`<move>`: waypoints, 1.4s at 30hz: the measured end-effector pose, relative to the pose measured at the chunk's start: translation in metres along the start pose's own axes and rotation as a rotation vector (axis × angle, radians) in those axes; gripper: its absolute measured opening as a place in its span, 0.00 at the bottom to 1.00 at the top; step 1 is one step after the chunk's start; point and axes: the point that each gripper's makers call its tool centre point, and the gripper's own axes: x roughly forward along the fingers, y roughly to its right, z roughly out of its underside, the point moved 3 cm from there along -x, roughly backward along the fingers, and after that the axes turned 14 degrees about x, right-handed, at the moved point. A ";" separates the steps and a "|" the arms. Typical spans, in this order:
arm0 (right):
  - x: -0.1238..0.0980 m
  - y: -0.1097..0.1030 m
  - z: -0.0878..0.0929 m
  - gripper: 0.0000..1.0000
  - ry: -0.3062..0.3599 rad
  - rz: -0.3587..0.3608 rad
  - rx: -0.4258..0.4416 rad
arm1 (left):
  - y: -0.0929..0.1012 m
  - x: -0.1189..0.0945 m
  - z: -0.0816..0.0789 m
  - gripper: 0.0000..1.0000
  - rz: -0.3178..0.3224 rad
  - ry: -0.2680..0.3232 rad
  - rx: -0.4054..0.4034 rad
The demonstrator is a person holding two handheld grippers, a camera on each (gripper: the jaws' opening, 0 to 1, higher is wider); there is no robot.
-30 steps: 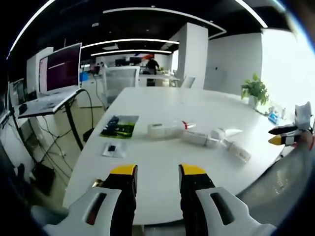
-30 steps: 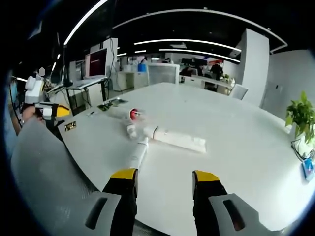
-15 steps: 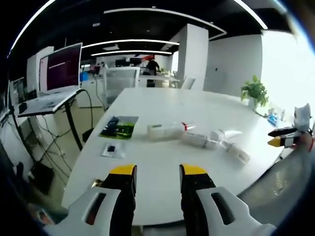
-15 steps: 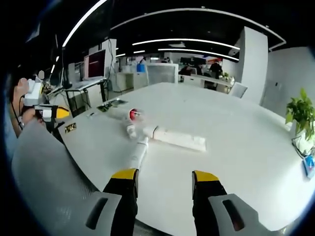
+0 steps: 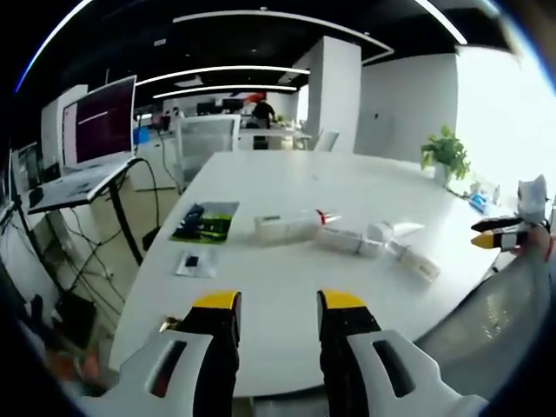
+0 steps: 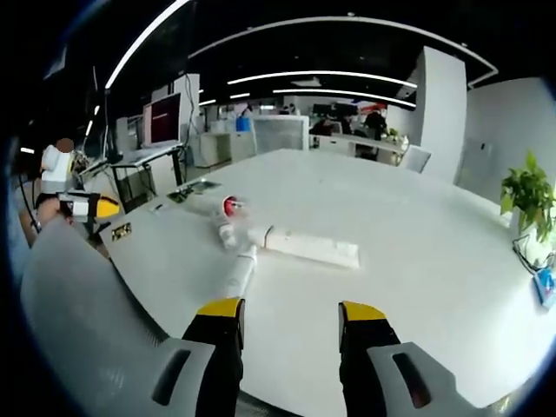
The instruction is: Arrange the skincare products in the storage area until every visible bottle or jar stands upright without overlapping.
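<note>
Left gripper view: left tongs (image 5: pixel 276 300) released, jaws parted and holding nothing, poised over the near edge of a white bench (image 5: pixel 287 187). Mid-bench, several white skincare containers lie on their sides in a loose row: a bottle (image 5: pixel 285 228) with a red-tipped cap, a tube (image 5: pixel 347 241) just beside it, and a slim tube (image 5: pixel 415 260) nearest the right edge. A green card (image 5: pixel 206 222) and a small packet (image 5: pixel 195 263) lie to their left. The right tongs (image 5: pixel 498 233) show at the right margin.

Right gripper view: right tongs (image 6: pixel 291 308) likewise released and empty, above the bench edge. A flat tube (image 6: pixel 308 244) lies beyond them, well apart. A plant (image 6: pixel 527 195) stands far right.
</note>
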 end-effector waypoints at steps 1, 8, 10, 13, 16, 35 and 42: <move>0.000 0.000 0.000 0.39 0.001 -0.001 -0.002 | 0.000 0.000 0.000 0.30 0.001 -0.003 -0.001; 0.001 -0.002 0.000 0.39 -0.005 -0.006 -0.020 | 0.001 0.000 0.000 0.31 0.005 0.001 -0.014; 0.001 -0.002 0.000 0.39 -0.005 -0.006 -0.020 | 0.001 -0.001 -0.001 0.31 0.002 0.007 -0.016; 0.001 -0.002 0.000 0.39 -0.001 -0.005 -0.022 | 0.001 -0.002 -0.002 0.31 -0.004 0.015 -0.014; 0.001 -0.001 0.000 0.39 0.001 -0.004 -0.019 | -0.001 -0.002 -0.003 0.34 -0.019 0.016 -0.003; -0.001 -0.012 -0.003 0.39 0.001 -0.026 -0.112 | -0.009 -0.007 -0.009 0.40 -0.069 0.075 -0.012; 0.000 -0.010 -0.002 0.39 -0.005 -0.034 -0.091 | -0.014 -0.009 -0.011 0.43 -0.104 0.102 -0.036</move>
